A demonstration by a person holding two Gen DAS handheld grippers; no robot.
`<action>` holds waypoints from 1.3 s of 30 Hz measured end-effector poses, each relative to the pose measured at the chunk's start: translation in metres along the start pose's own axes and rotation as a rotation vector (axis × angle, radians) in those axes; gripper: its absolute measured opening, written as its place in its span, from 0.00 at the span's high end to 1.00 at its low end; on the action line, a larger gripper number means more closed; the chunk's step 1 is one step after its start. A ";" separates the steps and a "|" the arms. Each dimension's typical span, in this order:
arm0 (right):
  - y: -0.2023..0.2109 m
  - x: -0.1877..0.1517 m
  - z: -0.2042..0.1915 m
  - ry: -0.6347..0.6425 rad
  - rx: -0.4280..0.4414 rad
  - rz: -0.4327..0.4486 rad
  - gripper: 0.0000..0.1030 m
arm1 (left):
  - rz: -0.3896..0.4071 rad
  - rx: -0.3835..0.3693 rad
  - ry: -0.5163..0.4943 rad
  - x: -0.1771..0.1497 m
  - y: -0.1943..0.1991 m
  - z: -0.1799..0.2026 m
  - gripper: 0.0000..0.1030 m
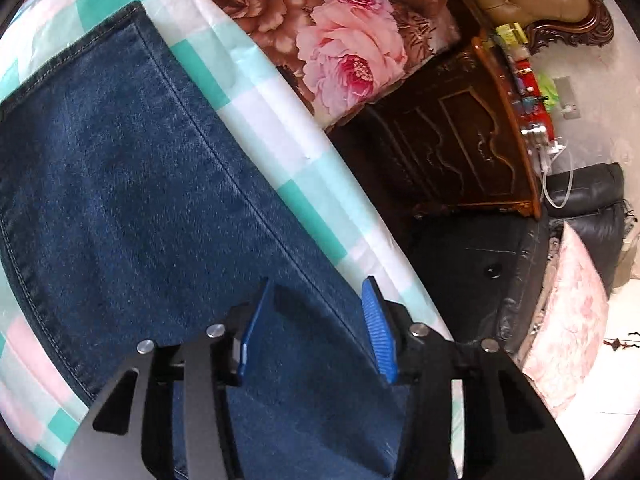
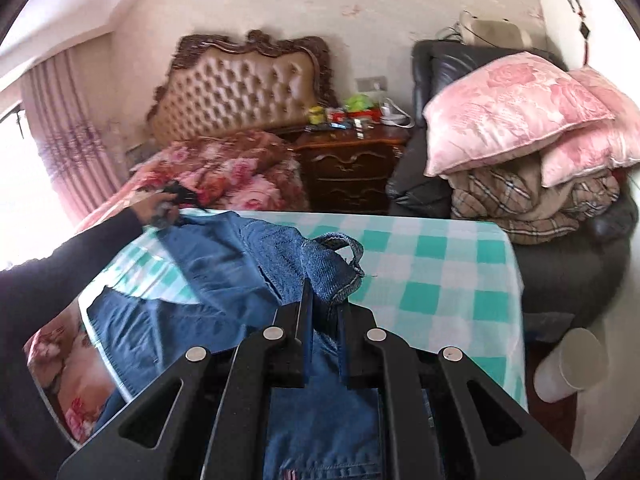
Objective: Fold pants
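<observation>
Blue denim pants [image 1: 132, 184] lie on a table with a green, white and pink checked cloth [image 1: 256, 92]. In the left wrist view my left gripper [image 1: 318, 292] is open just above the leg, near the cloth's edge, with blue pads [image 1: 376, 328] apart and nothing between them. In the right wrist view my right gripper [image 2: 325, 300] is shut on a bunched fold of the pants [image 2: 328, 264] and lifts it off the table. The far leg end [image 2: 200, 236] lies by the left hand and gripper [image 2: 172, 200].
A bed with a floral blanket [image 2: 224, 176] and tufted headboard [image 2: 240, 88] stands behind the table. A dark wooden nightstand [image 2: 352, 168] and a black chair with pink pillows [image 2: 512, 116] are at the right. A white cup [image 2: 572, 364] sits low right.
</observation>
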State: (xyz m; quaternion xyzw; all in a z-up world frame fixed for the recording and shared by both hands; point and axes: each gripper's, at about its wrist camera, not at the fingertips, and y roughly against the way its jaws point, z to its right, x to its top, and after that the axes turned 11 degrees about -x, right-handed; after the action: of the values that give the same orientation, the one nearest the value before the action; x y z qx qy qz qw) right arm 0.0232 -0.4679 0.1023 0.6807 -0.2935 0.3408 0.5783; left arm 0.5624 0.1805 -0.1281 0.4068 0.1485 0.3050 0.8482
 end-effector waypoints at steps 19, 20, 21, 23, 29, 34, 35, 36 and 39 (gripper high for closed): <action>0.024 -0.079 0.087 -0.264 -0.071 -0.092 0.93 | 0.205 -0.327 -0.042 -0.216 0.248 -0.176 0.97; 0.021 -0.092 0.090 -0.282 -0.083 -0.126 0.93 | 0.193 -0.332 -0.009 -0.248 0.252 -0.209 0.97; 0.016 -0.111 0.092 -0.310 -0.098 -0.170 0.93 | 0.187 -0.326 0.016 -0.270 0.252 -0.232 0.97; 0.005 -0.140 0.097 -0.391 -0.101 -0.252 0.93 | 0.175 -0.299 0.043 -0.309 0.245 -0.277 0.97; 0.002 -0.199 0.101 -0.694 -0.149 -0.328 0.74 | 0.194 -0.379 0.057 -0.342 0.235 -0.325 0.97; 0.009 -0.205 0.089 -0.843 -0.100 -0.274 0.64 | 0.186 -0.390 0.015 -0.334 0.232 -0.312 0.97; 0.009 -0.204 0.087 -0.851 -0.094 -0.269 0.61 | 0.184 -0.393 0.014 -0.333 0.231 -0.310 0.97; 0.009 -0.204 0.082 -0.860 -0.090 -0.261 0.57 | 0.183 -0.396 0.016 -0.333 0.231 -0.311 0.97; 0.019 -0.204 0.082 -0.941 -0.072 -0.205 0.42 | 0.182 -0.409 0.028 -0.330 0.226 -0.310 0.97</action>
State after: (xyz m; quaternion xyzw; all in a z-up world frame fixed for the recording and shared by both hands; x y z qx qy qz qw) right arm -0.1027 -0.5512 -0.0588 0.7660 -0.4664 -0.0731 0.4364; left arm 0.0639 0.2650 -0.1441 0.2336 0.0579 0.4096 0.8799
